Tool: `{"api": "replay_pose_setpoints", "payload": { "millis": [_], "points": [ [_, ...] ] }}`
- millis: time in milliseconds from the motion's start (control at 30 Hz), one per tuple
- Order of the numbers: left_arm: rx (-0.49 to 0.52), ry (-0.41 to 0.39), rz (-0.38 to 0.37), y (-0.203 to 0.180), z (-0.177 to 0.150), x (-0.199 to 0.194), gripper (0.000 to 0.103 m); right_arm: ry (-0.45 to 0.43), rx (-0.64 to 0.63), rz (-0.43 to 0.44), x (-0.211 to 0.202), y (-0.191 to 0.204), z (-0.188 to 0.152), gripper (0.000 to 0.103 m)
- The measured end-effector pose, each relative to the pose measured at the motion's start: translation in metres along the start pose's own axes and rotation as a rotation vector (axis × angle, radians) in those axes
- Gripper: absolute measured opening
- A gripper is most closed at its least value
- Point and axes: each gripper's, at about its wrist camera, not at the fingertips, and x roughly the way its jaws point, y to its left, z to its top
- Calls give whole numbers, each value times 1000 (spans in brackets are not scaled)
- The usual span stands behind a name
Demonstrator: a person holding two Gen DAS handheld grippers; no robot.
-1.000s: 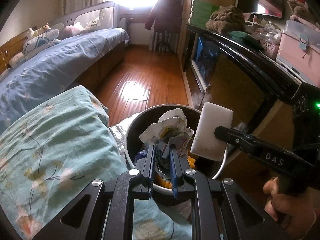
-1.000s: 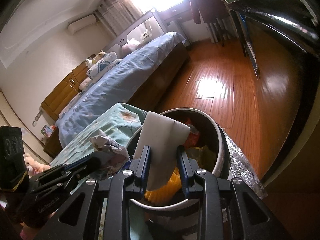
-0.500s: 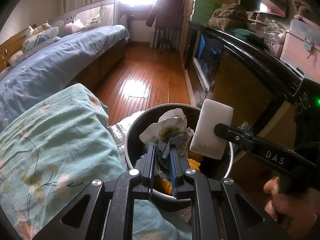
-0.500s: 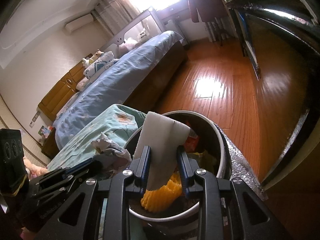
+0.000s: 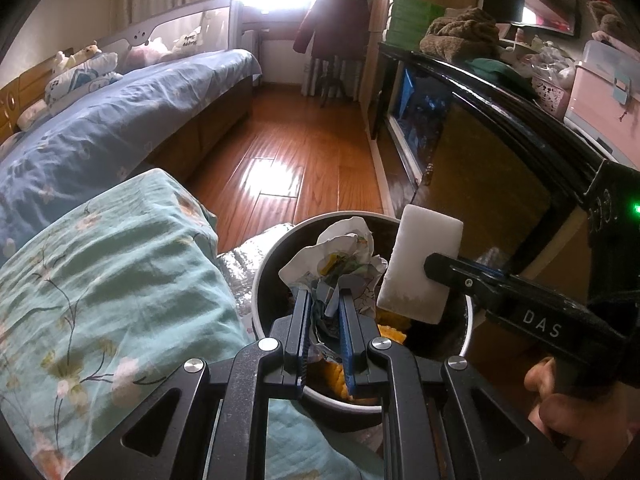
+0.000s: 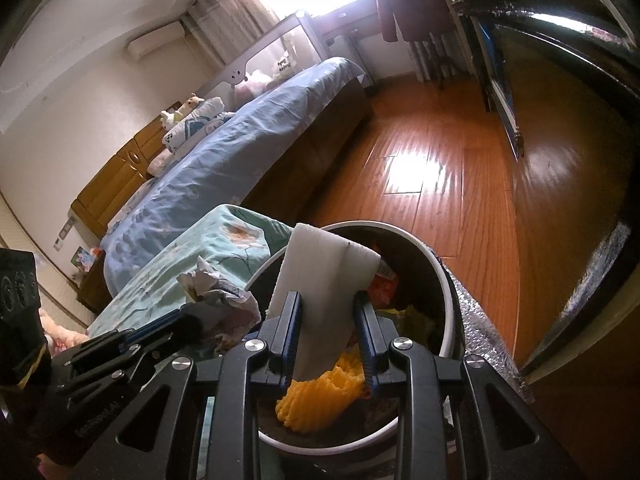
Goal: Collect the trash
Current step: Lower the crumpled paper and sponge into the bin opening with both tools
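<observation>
A round trash bin (image 5: 264, 276) (image 6: 448, 280) with a pale rim stands on the floor beside the bed, holding an orange foam net (image 6: 316, 396) and wrappers. My left gripper (image 5: 325, 300) is shut on a crumpled printed paper (image 5: 340, 256) and hangs over the bin's mouth. My right gripper (image 6: 326, 304) is shut on a white foam block (image 6: 326, 276) (image 5: 420, 264), also held above the bin. In the left wrist view the right gripper's arm reaches in from the right. The crumpled paper (image 6: 218, 292) shows at the left of the right wrist view.
A teal flowered quilt (image 5: 100, 288) lies against the bin's left side. A blue-covered bed (image 5: 112, 120) runs along the left, a dark cabinet (image 5: 480, 152) with clutter along the right. Wooden floor (image 5: 280, 152) stretches ahead. Silver foil sheet (image 6: 476, 332) lies under the bin.
Both grippers have crept slightly forward over the bin, so more of its inside shows. Each keeps its hold on its item.
</observation>
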Motion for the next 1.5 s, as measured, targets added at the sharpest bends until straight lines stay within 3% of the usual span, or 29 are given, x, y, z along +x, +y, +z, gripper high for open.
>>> {"api": "replay_pose_setpoints", "payload": {
  "millis": [1500],
  "points": [
    [8, 37, 7, 1, 6, 20, 13, 47, -33, -63, 10, -4, 4, 28]
  ]
}}
